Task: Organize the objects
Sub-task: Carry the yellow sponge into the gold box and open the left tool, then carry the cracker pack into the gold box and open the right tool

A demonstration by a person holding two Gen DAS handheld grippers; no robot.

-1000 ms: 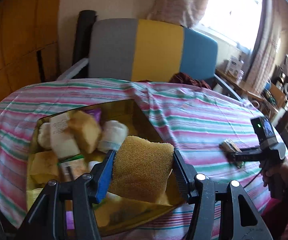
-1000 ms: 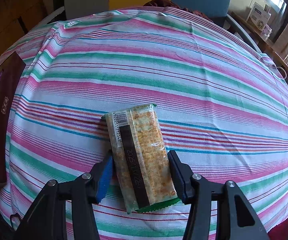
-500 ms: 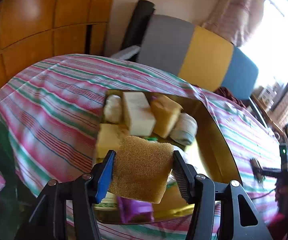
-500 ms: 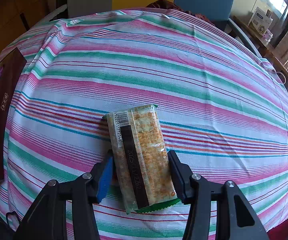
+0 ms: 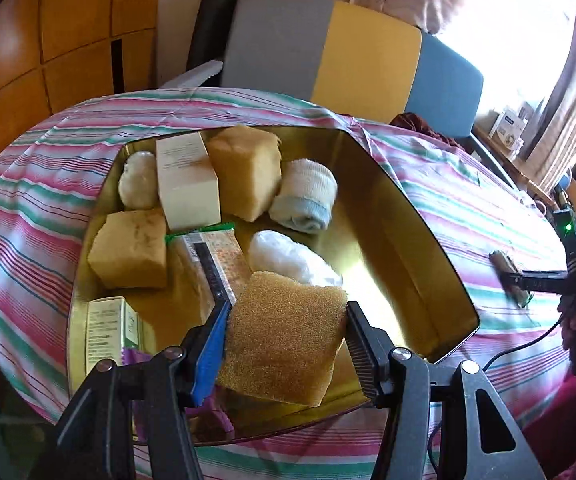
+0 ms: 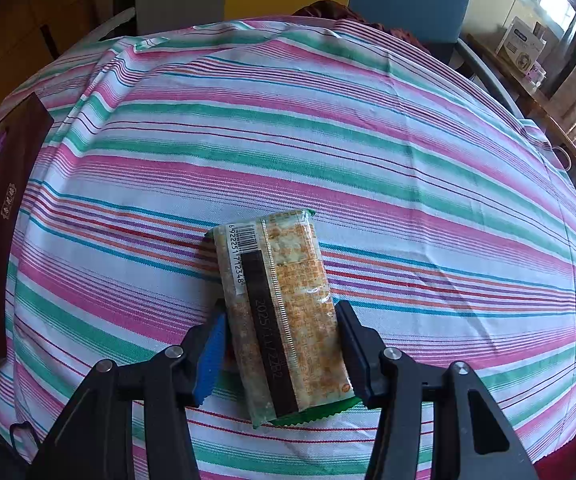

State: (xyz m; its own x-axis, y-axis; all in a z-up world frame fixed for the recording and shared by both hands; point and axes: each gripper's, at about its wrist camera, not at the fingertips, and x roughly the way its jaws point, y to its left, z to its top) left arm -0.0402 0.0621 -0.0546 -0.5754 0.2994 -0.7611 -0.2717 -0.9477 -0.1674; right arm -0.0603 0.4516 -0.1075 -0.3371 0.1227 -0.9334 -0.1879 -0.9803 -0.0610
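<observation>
Hovering over the gold tray [image 5: 420, 240], the left gripper [image 5: 286, 344] is clamped on a coarse brown sponge [image 5: 284, 332]. Free floor lies toward two o'clock, past the white bundle [image 5: 288, 256]; lowering the sponge there before opening should keep it off the cracker pack [image 5: 212, 256] at eleven o'clock. Rightward, the right gripper [image 6: 280, 344] flanks a cracker packet [image 6: 284, 308] on the striped cloth [image 6: 328, 132], jaws touching its sides; whether it is squeezed I cannot tell.

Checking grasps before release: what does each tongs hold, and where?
Left tongs: brown sponge, by its sides. Right tongs: cracker packet, across its lower half.
</observation>
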